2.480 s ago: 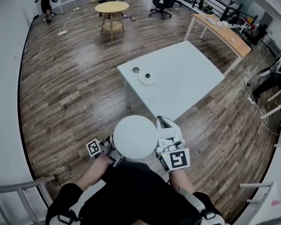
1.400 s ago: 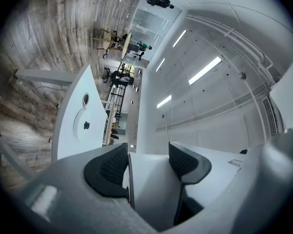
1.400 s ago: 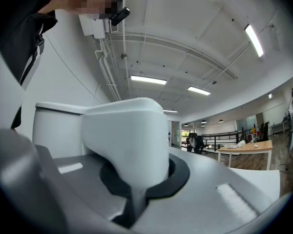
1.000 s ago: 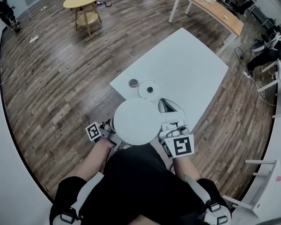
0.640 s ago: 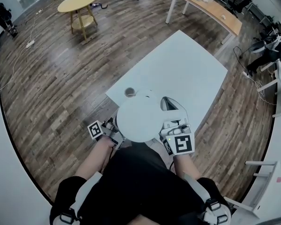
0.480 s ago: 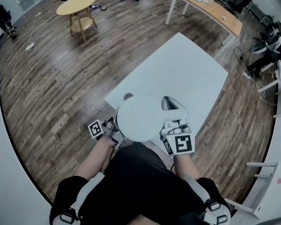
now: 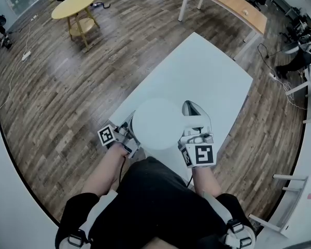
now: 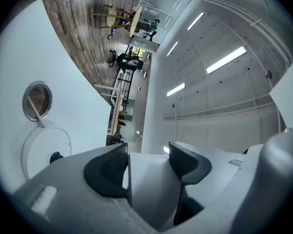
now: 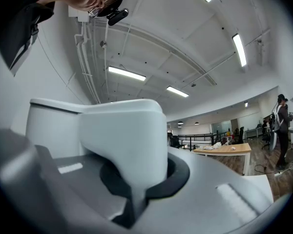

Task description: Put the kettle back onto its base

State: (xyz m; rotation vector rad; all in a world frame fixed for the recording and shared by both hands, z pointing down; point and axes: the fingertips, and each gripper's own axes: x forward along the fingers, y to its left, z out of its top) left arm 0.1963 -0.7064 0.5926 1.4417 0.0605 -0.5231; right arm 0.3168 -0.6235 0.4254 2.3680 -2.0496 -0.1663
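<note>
My left fingers (image 8: 106,172) and right fingers (image 9: 180,174) grasp the upright white plastic kettle (image 7: 156,123), handle (image 7: 195,117) rightward; only the left gripper view shows its round white base (image 8: 45,149).

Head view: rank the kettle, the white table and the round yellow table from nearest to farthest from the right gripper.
1. kettle: its handle is clamped in the jaws of the right gripper, with the body just to the left.
2. white table: directly ahead, beneath the kettle.
3. round yellow table: far off on the wood floor, upper left.
</note>
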